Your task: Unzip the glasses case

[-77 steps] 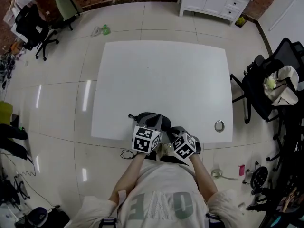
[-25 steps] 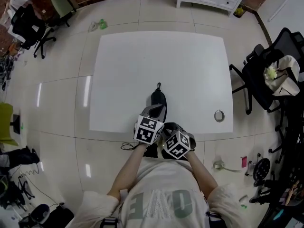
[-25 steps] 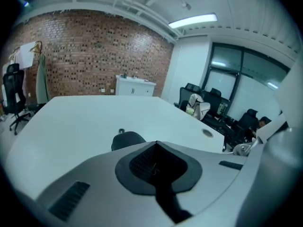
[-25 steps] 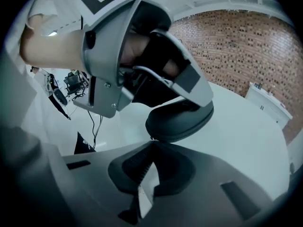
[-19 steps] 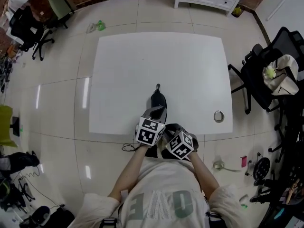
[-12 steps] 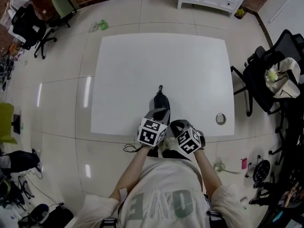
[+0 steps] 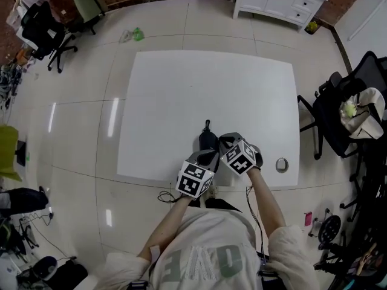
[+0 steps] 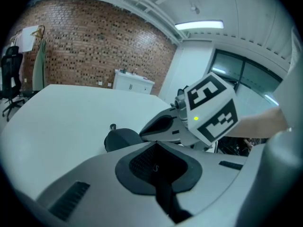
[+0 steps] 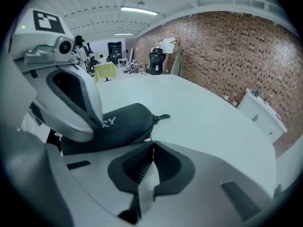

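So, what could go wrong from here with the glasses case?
1. The right claw is shut at the glasses case seam; if it pinches only a sliver there, it may slip off.
2. The left claw is shut too, seemingly not clamping the case, which lies near the table edge and could slide.

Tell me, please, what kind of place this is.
Probably an office or a workshop: a large white table on a tiled floor, black office chairs around it, a brick wall and a white cabinet.
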A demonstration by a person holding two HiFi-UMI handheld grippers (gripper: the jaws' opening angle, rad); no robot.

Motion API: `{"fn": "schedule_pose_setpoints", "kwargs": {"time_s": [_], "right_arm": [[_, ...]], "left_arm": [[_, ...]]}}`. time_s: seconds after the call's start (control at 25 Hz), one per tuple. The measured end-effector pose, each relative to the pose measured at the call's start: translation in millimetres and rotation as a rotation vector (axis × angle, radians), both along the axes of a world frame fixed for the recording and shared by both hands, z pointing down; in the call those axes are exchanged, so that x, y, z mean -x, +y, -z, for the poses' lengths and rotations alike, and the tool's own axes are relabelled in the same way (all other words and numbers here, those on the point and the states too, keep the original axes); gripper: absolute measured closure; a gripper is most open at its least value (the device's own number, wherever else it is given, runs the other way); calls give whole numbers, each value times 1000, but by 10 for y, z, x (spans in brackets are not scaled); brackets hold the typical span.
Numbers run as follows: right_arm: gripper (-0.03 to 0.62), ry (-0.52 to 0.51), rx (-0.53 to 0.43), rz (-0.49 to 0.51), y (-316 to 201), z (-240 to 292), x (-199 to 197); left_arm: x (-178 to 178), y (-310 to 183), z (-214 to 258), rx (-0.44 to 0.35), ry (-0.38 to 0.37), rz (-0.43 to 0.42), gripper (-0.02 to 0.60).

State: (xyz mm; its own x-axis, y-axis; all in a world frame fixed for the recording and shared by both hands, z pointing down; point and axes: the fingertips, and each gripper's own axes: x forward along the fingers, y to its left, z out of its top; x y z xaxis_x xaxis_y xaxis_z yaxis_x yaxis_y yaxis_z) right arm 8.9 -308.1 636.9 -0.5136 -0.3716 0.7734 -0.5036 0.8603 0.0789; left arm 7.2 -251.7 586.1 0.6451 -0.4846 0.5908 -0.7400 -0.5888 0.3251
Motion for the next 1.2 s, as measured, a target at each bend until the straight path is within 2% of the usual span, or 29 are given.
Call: {"fn": "schedule_pose_setpoints", "kwargs": {"time_s": [0.16, 0.28, 0.36, 0.44, 0.52, 0.6, 0.72, 0.76, 0.92, 1.04, 1.2], "right_arm": [[594, 6, -5, 35, -117, -6, 64], [594, 1, -27, -33, -139, 29, 33], [594, -29, -20, -109, -169, 50, -32], [594, -48, -10, -148, -133, 58, -122], [594, -50, -8, -158, -30, 66, -210], [594, -53, -5, -169, 101, 80, -296], [594, -54, 15, -183, 405, 70, -422], [594, -58, 24, -182, 537, 62, -436], [594, -84, 40, -161, 988, 72, -306], [594, -99, 43, -175, 1108, 73, -164], [594, -109, 54, -193, 1125, 84, -74]], "left_arm": [[24, -20, 7, 15, 3, 11, 579], [56, -6, 119, 74, 54, 54, 580], [-18, 68, 212, 146, 149, 65, 578], [-113, 187, 151, 256, 228, 73, 580], [-126, 290, 15, 323, 242, 82, 578], [-57, 322, -54, 303, 197, 90, 580], [117, 249, -107, 221, 73, 103, 580], [180, 203, -123, 204, 55, 110, 578], [285, -19, -133, 169, 55, 127, 578], [237, -124, -98, 134, 22, 116, 580], [-9, -184, 197, 9, 2, 56, 580]]}}
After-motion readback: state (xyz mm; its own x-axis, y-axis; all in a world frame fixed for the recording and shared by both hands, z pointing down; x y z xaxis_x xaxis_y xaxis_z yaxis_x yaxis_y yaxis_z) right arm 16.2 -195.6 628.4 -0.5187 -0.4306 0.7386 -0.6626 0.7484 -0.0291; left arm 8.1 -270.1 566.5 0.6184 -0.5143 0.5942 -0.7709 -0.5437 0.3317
